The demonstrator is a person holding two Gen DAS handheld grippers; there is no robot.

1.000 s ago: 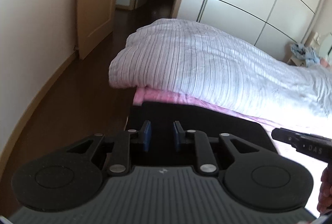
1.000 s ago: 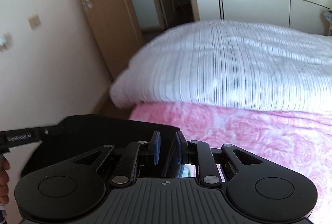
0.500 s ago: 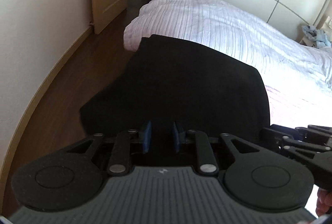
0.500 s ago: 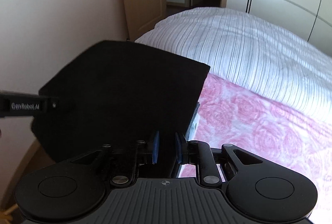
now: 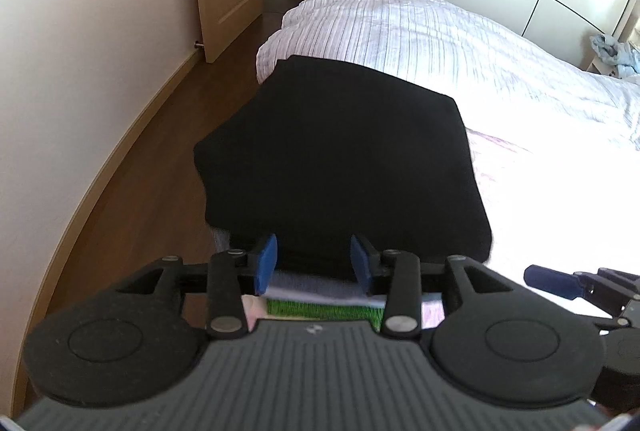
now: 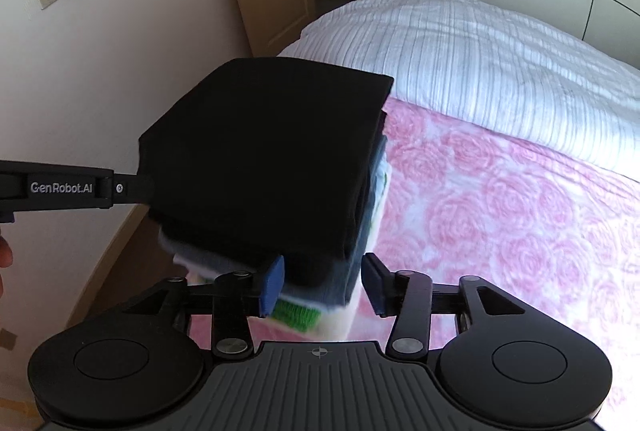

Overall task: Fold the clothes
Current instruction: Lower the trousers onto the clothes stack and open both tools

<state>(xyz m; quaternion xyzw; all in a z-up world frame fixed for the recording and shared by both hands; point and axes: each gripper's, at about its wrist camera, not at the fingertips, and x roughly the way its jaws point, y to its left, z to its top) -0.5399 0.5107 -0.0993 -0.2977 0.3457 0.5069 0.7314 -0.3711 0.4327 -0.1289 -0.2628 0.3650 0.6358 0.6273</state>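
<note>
Left wrist view: the left hand-held gripper [image 5: 313,258], jaws now spread wide, has let go of the folded black garment [image 5: 344,155], which tops a stack of folded clothes [image 5: 320,297] at the bed [image 5: 540,167] edge.

Right wrist view: the right hand-held gripper [image 6: 324,285], also opened wide, has freed the same garment, suggesting this piece is folded and stacked.

Bed w/ pink rose sheet [image 6: 500,199]: striped white duvet [image 6: 480,55] & folded clothes stack [image 6: 272,159] on it.

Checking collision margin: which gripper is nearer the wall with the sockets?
Left. The left gripper is at the wall side of the clothes stack. The right gripper is at the stack's corner by the pink sheet, farther away.
</note>
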